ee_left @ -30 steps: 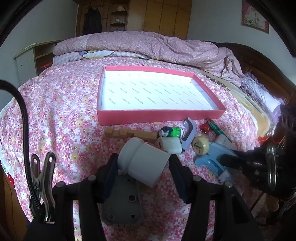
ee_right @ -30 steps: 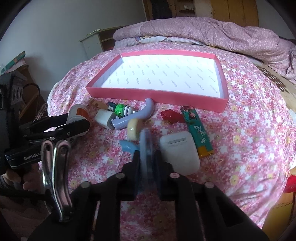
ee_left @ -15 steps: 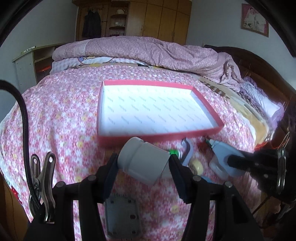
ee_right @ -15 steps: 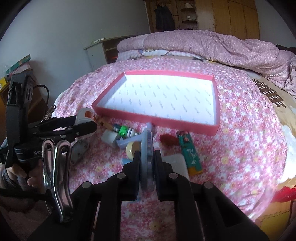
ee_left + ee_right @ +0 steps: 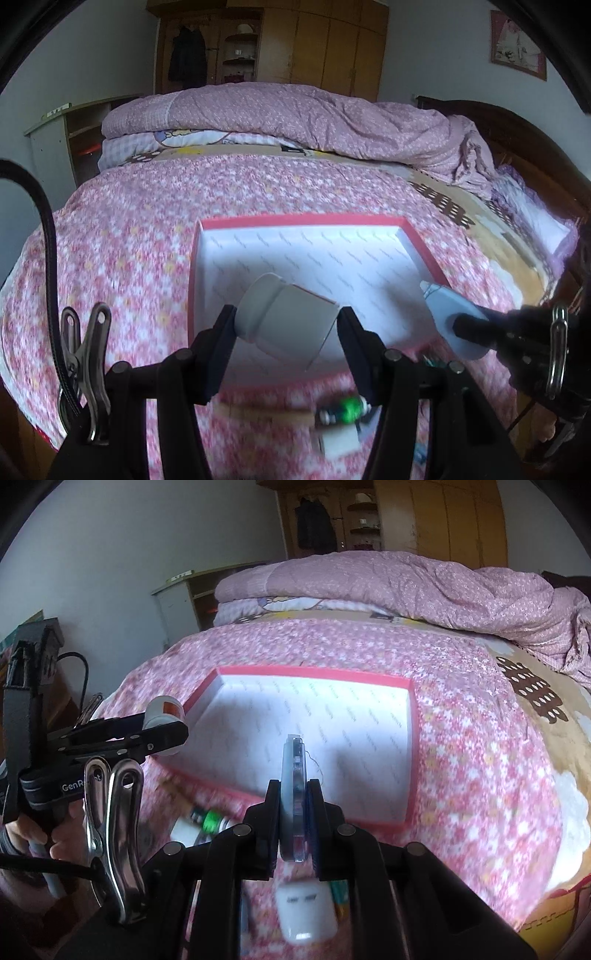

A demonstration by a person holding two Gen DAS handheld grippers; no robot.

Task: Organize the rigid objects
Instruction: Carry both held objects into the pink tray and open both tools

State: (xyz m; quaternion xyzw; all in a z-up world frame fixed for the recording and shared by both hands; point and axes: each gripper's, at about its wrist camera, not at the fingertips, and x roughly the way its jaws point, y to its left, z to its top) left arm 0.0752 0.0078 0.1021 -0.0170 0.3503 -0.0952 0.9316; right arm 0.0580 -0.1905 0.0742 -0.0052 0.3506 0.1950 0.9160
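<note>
Both grippers, lifted off the bedspread (image 5: 122, 236) w/ loads, now over red tray (image 5: 306, 221): left gripper (image 5: 286, 332) clamps white bottle (image 5: 286, 321), right gripper (image 5: 294, 808) pinches thin blue disc (image 5: 293, 775) — drop-off looks imminent.

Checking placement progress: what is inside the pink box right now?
The pink box shows only its white printed lining; nothing lies in it. The white bottle and blue flat piece hide parts of the floor.
</note>
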